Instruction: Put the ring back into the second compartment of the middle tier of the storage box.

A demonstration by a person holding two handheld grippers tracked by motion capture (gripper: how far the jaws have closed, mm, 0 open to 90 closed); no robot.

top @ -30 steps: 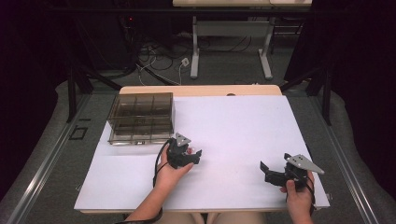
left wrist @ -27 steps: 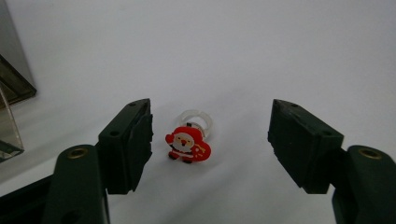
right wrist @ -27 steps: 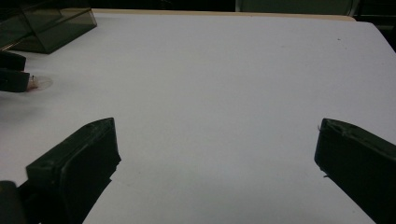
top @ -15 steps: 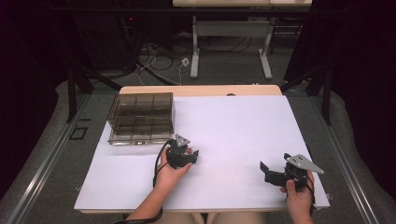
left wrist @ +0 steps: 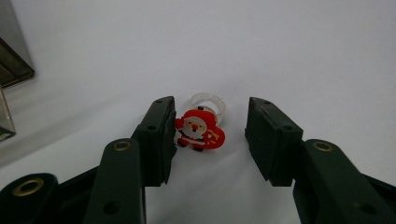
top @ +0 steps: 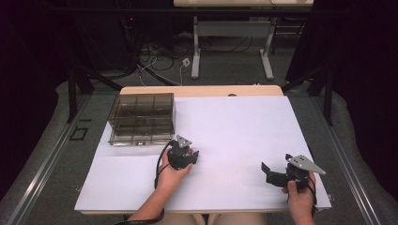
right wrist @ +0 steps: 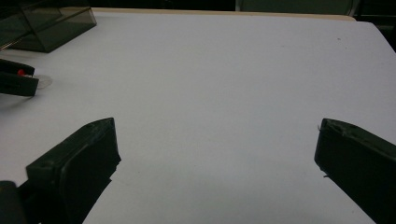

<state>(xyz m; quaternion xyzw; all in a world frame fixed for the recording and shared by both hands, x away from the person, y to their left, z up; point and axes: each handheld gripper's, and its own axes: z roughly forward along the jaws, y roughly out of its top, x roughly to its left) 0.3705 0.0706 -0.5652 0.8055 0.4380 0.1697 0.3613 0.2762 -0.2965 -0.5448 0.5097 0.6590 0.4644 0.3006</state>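
Two hand-held grippers are at work over a white tabletop [top: 244, 131] in the high view: the left hand-held gripper [top: 188, 157] sits low near the middle, just in front of a smoky, clear compartment box [top: 142, 118] that stands at the far left, while the right hand-held gripper [top: 270, 172] waits well apart at the near right corner, its jaws spread and nothing between them. In the left gripper view, a small Santa ring [left wrist: 201, 128], a red figure on a clear band, lies on the tabletop between the jaws; the left pad [left wrist: 161, 135] is touching or all but touching the figure's edge, while the right pad [left wrist: 266, 137] stands clear of it, so the jaws are apart around the ring, not clamped, though they have just been closing in on it. A corner of the box shows at the far left edge. In the right gripper view, the right hand-held gripper's own jaws stand wide over bare white surface, and the tip of the left one shows far off at the left with a speck of red by it. The step in hand looks like the pick-up of the ring; the next move likely calls for closing squarely on the red figure without nudging it sideways, then lifting it, probably toward a compartment of the box.
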